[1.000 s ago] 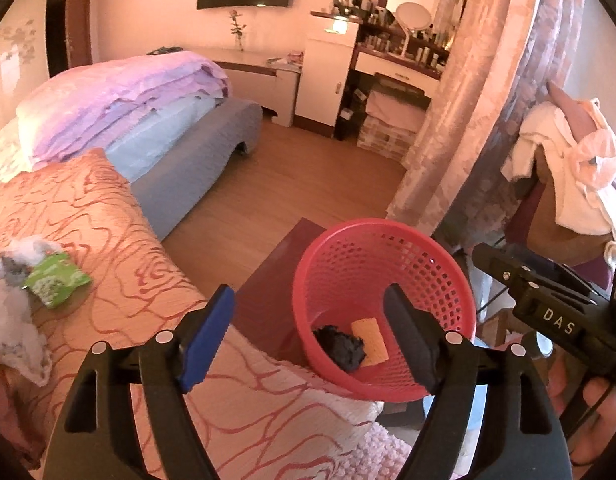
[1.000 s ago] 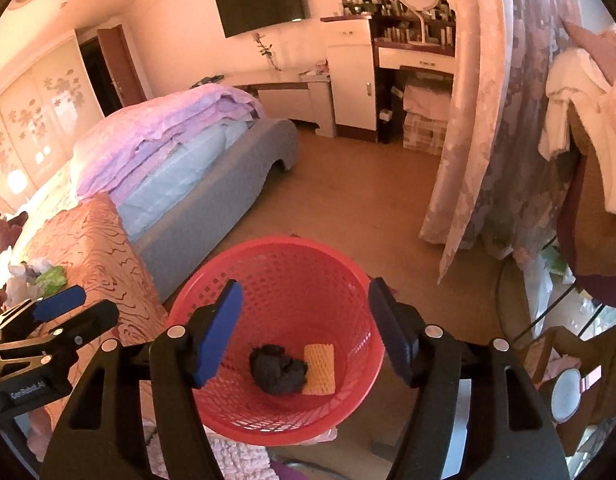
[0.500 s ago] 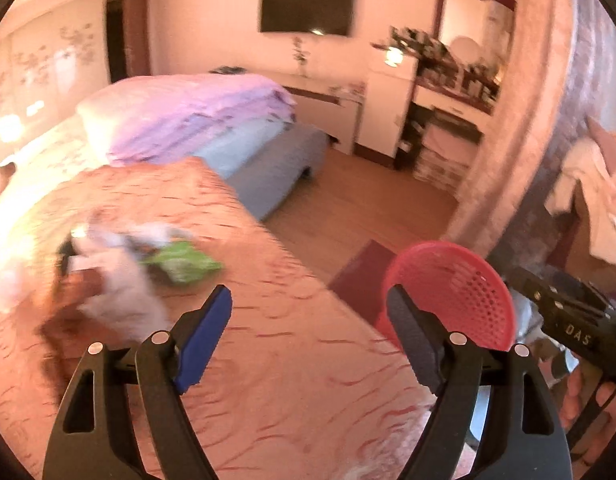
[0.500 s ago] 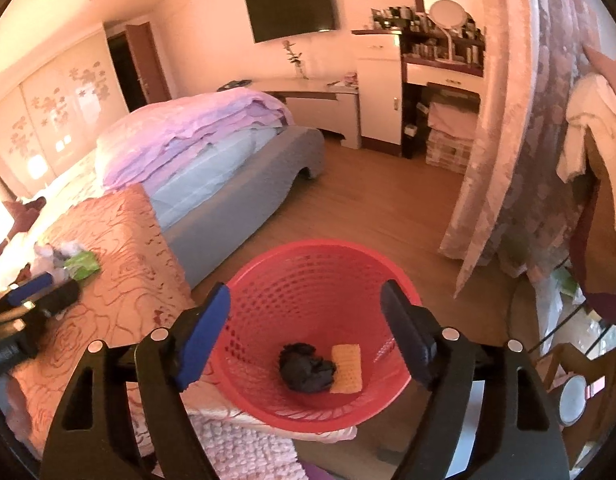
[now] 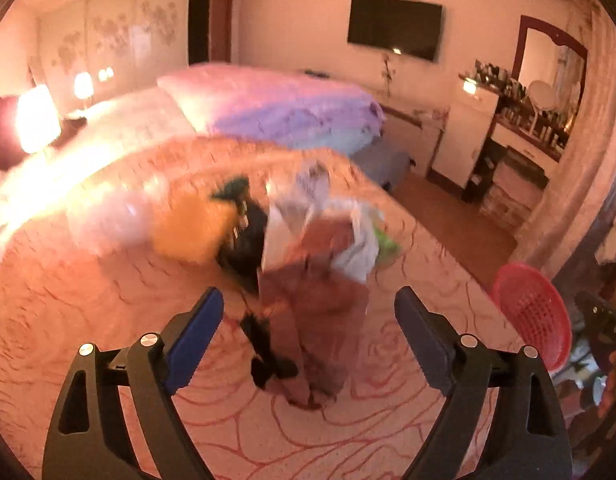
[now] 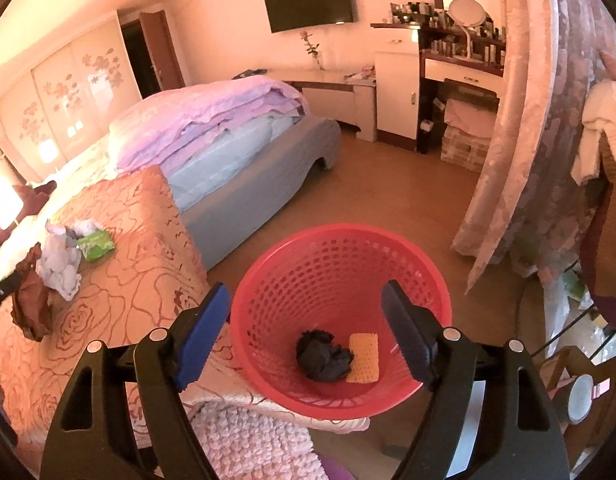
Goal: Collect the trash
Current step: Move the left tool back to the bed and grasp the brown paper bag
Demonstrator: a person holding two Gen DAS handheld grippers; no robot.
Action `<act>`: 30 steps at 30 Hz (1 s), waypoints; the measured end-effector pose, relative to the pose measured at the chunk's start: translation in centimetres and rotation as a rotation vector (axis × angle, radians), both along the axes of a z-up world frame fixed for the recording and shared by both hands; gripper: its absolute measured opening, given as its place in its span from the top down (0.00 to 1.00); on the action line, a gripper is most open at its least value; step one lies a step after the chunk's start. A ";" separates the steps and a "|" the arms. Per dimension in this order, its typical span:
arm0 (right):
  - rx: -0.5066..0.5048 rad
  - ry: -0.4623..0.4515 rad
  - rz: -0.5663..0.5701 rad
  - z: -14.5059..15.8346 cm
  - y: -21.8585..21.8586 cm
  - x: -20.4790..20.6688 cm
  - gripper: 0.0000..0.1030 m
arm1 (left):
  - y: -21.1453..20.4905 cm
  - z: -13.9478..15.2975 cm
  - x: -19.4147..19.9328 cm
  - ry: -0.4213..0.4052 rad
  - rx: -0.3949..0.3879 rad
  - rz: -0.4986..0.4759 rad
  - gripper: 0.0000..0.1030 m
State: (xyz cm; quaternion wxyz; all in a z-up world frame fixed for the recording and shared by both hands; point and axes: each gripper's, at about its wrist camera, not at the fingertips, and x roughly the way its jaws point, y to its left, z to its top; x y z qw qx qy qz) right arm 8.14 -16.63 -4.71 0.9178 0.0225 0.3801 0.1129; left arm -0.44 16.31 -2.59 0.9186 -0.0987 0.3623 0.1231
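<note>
Left gripper swung from basket to bed litter — jaws opening, empty.

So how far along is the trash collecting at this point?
Done: a black wad and a yellow sponge lie in the red basket. In hand: nothing; left gripper and right gripper are open, jaws just widened. Left: the trash pile on the bedspread.

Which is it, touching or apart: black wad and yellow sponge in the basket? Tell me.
Touching. In the right wrist view the black wad lies against the yellow sponge, no gap visible.
</note>
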 end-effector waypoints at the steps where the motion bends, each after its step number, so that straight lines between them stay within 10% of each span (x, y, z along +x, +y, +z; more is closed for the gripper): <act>1: -0.001 0.002 0.004 -0.1 0.1 -0.1 0.26 | 0.1 -0.4 0.1 0.009 -0.013 -0.007 0.18; 7: -0.006 0.013 0.019 -0.5 0.6 -0.3 0.26 | 0.8 -2.2 0.1 0.025 -0.079 -0.009 0.20; 12: -0.009 0.019 0.037 -0.6 1.1 -0.6 0.26 | 2.0 -2.8 -0.5 0.032 -0.130 0.014 0.43; 30: 0.000 -0.006 0.281 0.7 10.9 -2.8 0.26 | 5.9 0.3 -7.3 -0.053 -0.067 0.166 0.45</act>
